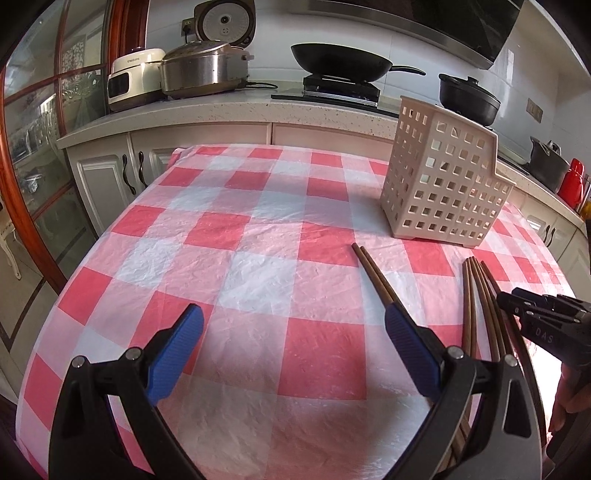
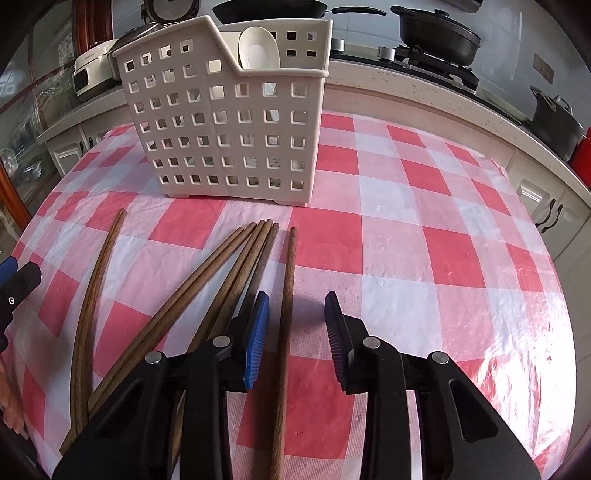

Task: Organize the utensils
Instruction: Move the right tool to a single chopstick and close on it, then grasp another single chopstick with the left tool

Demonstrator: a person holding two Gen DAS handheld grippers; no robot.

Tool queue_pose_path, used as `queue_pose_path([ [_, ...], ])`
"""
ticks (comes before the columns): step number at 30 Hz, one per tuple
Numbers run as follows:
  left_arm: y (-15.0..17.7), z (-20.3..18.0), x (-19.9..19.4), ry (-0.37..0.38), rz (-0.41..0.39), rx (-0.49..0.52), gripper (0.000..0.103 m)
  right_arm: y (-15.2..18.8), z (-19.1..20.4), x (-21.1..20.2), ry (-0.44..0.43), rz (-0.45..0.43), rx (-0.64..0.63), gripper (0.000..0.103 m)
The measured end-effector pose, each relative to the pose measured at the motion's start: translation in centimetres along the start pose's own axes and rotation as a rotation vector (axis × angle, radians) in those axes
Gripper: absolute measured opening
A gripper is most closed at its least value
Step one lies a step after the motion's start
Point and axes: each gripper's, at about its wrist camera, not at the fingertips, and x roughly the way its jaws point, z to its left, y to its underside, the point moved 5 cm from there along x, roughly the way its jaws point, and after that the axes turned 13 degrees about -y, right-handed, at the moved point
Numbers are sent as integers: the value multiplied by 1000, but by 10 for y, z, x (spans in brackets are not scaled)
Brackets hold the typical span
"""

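Observation:
Several brown wooden chopsticks lie on the red-and-white checked tablecloth in front of a beige perforated utensil holder with a white spoon in it. My right gripper is open, low over the cloth, with one chopstick lying between its fingers, untouched. My left gripper is open and empty; a pair of chopsticks runs under its right finger. The holder stands at the far right in the left wrist view. The right gripper shows there beside the fanned chopsticks.
A kitchen counter runs behind the table with rice cookers, a wok on the stove and black pots. Cabinet doors stand below. The table edge falls away at the left.

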Motion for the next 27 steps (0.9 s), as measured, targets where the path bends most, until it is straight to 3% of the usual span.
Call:
queue_pose_path([
  [4,1,-8,3,19,35,8,94,-1,-1,0,-25,-3,-4,6],
  [12,-9,-28,21,40,102,13,85,8,-8,-8,-48,-13,20,6],
  [16,-10,-45,36,21,143,57,68,11,-11,-11,-67,-16,28,6],
  [26,-12,-58,52,-46,168,98,66,12,-14,-12,-106,-28,44,6],
  [27,-12,-59,53,-50,165,100,62,12,-15,-12,-111,-29,46,6],
])
